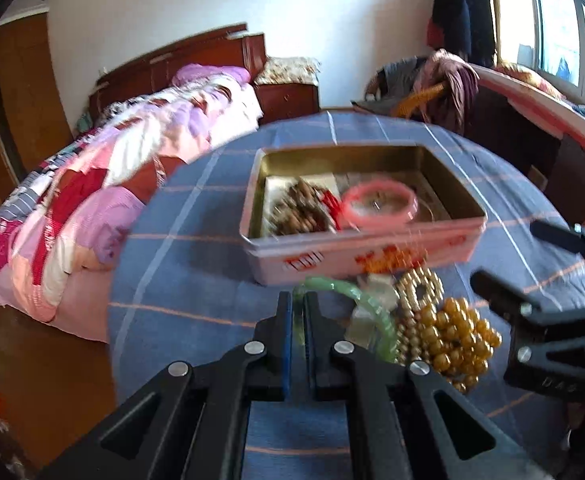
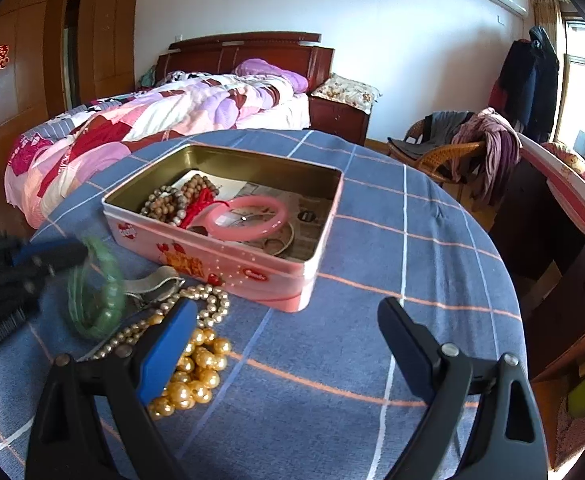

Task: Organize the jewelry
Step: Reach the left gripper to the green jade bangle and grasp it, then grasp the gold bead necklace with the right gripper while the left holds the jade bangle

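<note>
Green bangle [image 1: 372,312] pinched between left gripper [image 1: 298,312] pads, over blue checked tablecloth [image 2: 392,240], in front of pink tin [image 2: 220,264]. Left jaws together on bangle rim. Beside it: pearl strand [image 2: 208,304], gold bead heap [image 1: 456,340], touching each other. Inside tin: pink bangle [image 2: 248,216], wooden beads [image 2: 172,200], red cord [image 2: 198,206]. Right gripper [image 2: 288,344] jaws wide apart, empty, near gold beads. Beyond: bed [image 2: 152,120], wicker chair [image 2: 444,152] with clothes.
</note>
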`<state>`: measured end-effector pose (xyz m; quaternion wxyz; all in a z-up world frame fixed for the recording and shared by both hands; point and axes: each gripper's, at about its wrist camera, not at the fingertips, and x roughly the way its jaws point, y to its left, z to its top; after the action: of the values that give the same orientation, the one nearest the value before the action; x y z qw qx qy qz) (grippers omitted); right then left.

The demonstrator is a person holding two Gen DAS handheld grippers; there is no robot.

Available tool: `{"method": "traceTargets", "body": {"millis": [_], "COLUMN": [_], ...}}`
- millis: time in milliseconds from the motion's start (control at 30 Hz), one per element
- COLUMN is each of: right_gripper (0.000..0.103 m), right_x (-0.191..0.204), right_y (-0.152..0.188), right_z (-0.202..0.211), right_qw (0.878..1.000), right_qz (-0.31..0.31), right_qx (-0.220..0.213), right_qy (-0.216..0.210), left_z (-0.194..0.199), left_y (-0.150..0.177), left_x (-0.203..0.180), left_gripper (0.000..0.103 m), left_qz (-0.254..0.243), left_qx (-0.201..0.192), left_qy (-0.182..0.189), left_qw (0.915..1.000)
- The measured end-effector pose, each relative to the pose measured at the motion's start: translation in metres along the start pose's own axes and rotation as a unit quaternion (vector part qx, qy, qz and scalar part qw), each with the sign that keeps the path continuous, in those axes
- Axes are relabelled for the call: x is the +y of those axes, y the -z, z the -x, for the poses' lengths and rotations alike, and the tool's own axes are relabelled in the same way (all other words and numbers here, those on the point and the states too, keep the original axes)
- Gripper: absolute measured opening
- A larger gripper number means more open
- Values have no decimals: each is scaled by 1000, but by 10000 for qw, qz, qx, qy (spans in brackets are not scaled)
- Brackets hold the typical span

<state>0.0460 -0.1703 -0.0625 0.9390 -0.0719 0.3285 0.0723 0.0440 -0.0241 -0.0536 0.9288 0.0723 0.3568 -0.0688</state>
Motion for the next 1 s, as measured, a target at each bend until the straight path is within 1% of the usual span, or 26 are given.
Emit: {"method": "traceTargets", "body": {"millis": [67,167,300,400,467,500,567,633,667,733,767,800,833,900,1000], "right_gripper": [92,86,74,69,64,60,57,55,54,48,48,44,37,29,29], "right_x": [2,5,9,12,14,14,16,17,17,18,20,21,22,24,24], "right_y": [0,0,1,3,3,4,5,6,6,7,7,8,8,10,10], "right_z": [0,0,-1,-1,-2,-3,-4,-5,-6,-7,-8,-9,-9,-12,-13], "right_qw": [10000,9999,9994,9987,9984,9981,9977,9975,9972,9965,9958,9954,9949,9925,9914], "right_qz": [44,87,181,262,289,299,311,330,348,371,406,434,459,488,480], "right_qx": [-8,-3,57,97,127,157,209,254,293,361,422,451,482,639,683], "right_qy": [-30,-124,-302,-418,-476,-516,-565,-579,-591,-655,-702,-728,-757,-920,-1010], "left_z": [6,10,9,17,23,23,22,14,9,2,-1,-3,-4,-7,-12], "left_y": [-4,-6,-5,-6,-8,-8,-7,-4,-2,1,3,4,5,6,9], "left_x": [6,8,8,8,8,9,10,14,15,18,19,19,19,19,21], "left_gripper": [4,4,4,4,4,4,4,3,0,0,0,0,0,0,0], "left_qz": [72,82,78,89,84,93,79,150,176,191,209,215,205,222,323], "left_qx": [-81,-149,-119,-169,-242,-260,-278,-148,-80,6,43,52,61,117,218], "left_qy": [-6,-35,-77,-18,-73,-146,-327,-423,-475,-506,-498,-490,-485,-421,-321], "left_qw": [9999,9999,9999,9998,9996,9995,9990,9989,9987,9985,9985,9986,9986,9988,9987]}}
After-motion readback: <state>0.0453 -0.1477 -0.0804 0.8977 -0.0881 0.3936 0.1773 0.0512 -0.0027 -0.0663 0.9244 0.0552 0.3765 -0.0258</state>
